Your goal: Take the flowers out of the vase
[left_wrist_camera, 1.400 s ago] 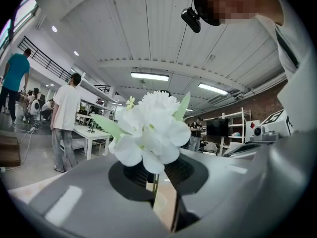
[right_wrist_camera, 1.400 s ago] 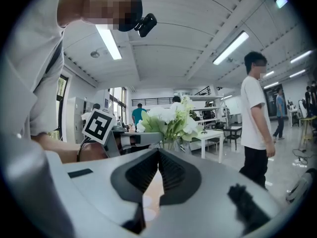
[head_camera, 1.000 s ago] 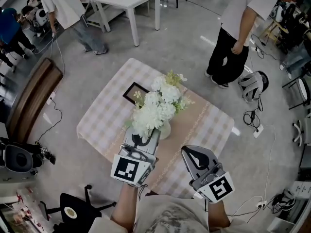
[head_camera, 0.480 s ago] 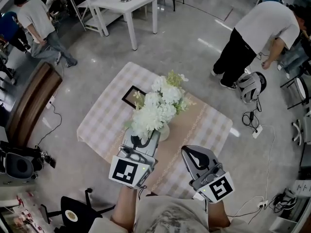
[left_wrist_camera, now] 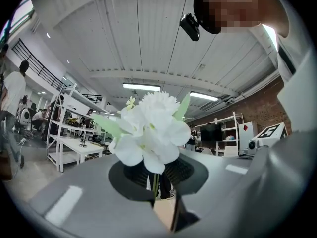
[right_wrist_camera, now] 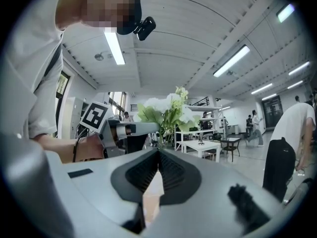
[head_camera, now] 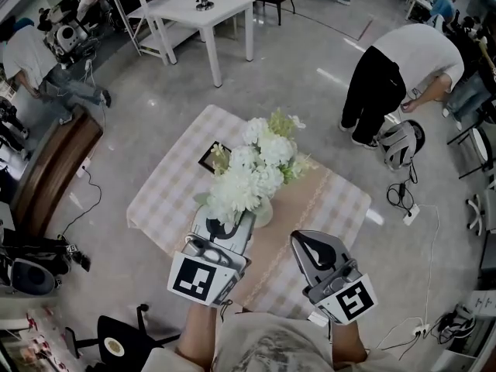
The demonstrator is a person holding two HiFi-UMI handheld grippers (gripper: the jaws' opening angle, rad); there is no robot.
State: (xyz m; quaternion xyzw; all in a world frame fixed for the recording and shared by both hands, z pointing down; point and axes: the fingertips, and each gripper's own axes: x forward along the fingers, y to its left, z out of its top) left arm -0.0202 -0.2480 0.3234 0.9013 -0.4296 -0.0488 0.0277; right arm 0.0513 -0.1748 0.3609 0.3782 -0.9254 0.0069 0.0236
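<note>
Several ruffled white blooms with pale green leaves make up the flowers, which we see as a rounded bunch in a small, smooth, pale vase near the middle of the counter. One thin green stem is pinched between the ribbed black fingers of our left gripper, and its soft head stands just above them. Our right gripper hangs beside it, fingers closed together on nothing. Over the counter lies a checked cloth, crossed by a tan runner. Behind the vase a dark-framed picture lies flat.
</note>
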